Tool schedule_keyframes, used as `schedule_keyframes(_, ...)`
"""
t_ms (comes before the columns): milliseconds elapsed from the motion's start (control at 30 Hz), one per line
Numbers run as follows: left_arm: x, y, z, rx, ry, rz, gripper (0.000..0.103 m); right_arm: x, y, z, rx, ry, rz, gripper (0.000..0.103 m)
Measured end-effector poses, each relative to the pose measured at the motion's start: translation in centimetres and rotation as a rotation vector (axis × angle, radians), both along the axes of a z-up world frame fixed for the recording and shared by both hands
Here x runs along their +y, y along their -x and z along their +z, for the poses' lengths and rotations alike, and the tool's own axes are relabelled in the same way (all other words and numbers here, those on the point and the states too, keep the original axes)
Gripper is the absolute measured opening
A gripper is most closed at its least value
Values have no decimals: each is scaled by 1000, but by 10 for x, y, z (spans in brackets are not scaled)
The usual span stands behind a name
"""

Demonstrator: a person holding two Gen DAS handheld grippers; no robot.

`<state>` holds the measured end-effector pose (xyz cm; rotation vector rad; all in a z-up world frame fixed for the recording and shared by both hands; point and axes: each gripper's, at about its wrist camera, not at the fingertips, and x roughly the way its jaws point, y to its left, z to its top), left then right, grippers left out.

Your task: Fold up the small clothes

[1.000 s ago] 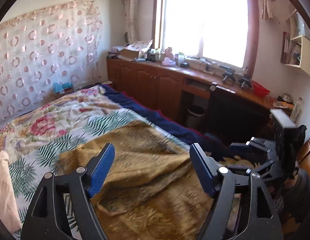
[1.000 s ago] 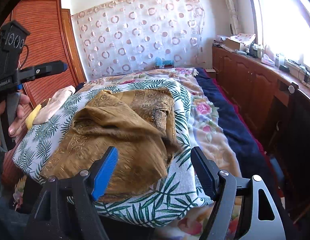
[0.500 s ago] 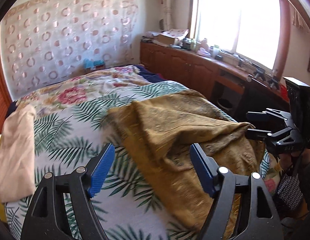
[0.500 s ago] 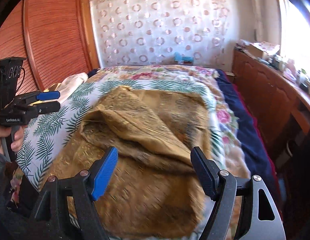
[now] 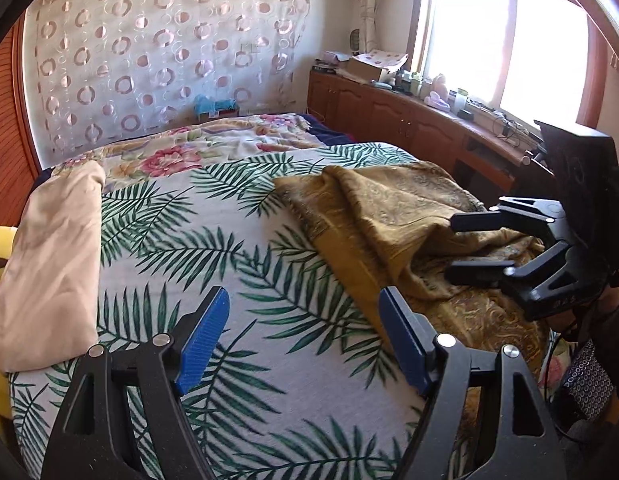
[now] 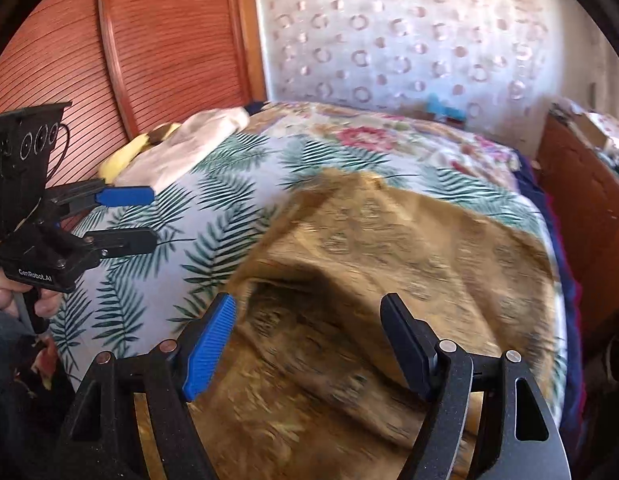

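A crumpled golden-brown patterned garment lies on the palm-leaf bedspread. My left gripper hangs open over the bedspread, left of the garment's edge, with nothing between its blue pads. My right gripper is open just above the near part of the garment, its fingers apart over the folds. Each gripper shows in the other's view: the right gripper over the garment, and the left gripper at the bed's left side, held by a hand.
A folded beige cloth lies at the bed's left side beside a yellow pillow. A floral quilt covers the far bed. Wooden cabinets under the window run along the right, a slatted wooden wardrobe along the left.
Both grippers have swung leftward across the bed. The left one now hangs over bare bedspread instead of the garment; the right one has come in lower over the garment. Both stay open.
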<state>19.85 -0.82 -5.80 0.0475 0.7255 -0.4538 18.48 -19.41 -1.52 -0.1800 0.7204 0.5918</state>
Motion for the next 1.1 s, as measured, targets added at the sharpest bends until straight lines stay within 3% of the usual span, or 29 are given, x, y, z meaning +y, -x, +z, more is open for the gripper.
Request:
schedule_keyframes(200,6,-4,-6,12,14,0,78,23,-22,-9,34,62,32,74)
schedule_keyframes(433,1,-10,-15,34,12,-14,78,33,-36,-23,86,96,34,53)
schedule_keyframes(533,-2,-11,-17,41,16,-21,78,31,-36,-22,85,92,32,28)
schedule_keyframes(567,-3,-11,-18,44,17,-22,78,29,-37,-20,84,86,32,13)
schedule_keyframes(600,-4,-11,-18,46,18,-25,78,24,-36,-17,78,72,33,6)
schedule_keyframes(833,-22,-7,-24,64,6,-72,78,-29,-45,36,-52,7,-71,5)
schedule_keyframes(1100,-36,-7,-23,63,-4,-88,78,-90,-102,52,-108,120,-257,4)
